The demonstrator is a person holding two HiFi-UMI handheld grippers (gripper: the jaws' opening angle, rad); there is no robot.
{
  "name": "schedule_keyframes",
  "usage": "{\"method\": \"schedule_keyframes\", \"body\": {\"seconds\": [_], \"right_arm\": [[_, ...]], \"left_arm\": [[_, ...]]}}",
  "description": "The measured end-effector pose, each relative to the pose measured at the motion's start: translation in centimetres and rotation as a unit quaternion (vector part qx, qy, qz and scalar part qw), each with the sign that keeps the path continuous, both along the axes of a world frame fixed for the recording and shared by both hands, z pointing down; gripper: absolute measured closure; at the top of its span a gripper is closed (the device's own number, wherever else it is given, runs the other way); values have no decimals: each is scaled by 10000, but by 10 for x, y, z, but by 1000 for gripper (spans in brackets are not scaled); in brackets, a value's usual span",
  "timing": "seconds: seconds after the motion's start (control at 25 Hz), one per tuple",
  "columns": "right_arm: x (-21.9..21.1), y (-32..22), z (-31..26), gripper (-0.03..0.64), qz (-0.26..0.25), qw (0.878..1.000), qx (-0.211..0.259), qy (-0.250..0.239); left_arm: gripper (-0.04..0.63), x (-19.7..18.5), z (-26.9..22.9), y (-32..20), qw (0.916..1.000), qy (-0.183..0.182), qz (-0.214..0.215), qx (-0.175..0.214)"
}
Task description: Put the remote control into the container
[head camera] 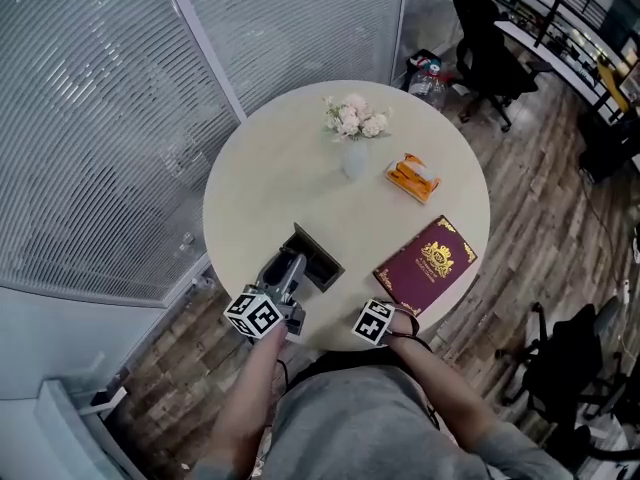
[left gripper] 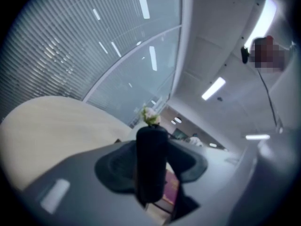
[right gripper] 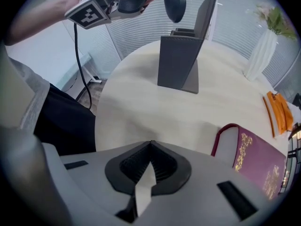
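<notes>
The left gripper clamps the dark remote control just above the grey container (upright, open-topped); the right gripper sits closed and empty.

Round pale-beige table set close to glass partition walls hung with white horizontal blinds. Worn brown wood-plank floor. Black swivel office chair beside long white desk, upper right. Bright ceiling strip lights overhead.

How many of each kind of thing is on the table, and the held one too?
remote control: 1
container: 1
maroon book: 1
orange packet: 1
vase of flowers: 1
Total: 5
</notes>
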State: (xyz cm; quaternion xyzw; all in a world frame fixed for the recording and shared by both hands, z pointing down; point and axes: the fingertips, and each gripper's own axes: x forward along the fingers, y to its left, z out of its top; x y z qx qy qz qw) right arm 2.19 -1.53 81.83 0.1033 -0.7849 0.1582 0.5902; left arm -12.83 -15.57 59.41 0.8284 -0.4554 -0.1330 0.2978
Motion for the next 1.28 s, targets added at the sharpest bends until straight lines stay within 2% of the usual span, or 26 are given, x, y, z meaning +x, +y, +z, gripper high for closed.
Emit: {"method": "schedule_keyframes", "body": {"seconds": [0.12,0.52,0.84,1.28], "right_arm": [[0,0,0,600,32,10000,8,11],[0,2,3,600,-241,9994,86,243],[-1,1,4,600,-321,9990,99,294],[-1,4,6,600,-364,9986,91,373]], "left_arm": [[402,8,4,-1,9995,-302,102,18],[402,11,8,-4,9984,-551,81,9],[402,24,13,-6,9921,-1226,255,120],[402,29,22,-7,9874,-1531,377,152]]}}
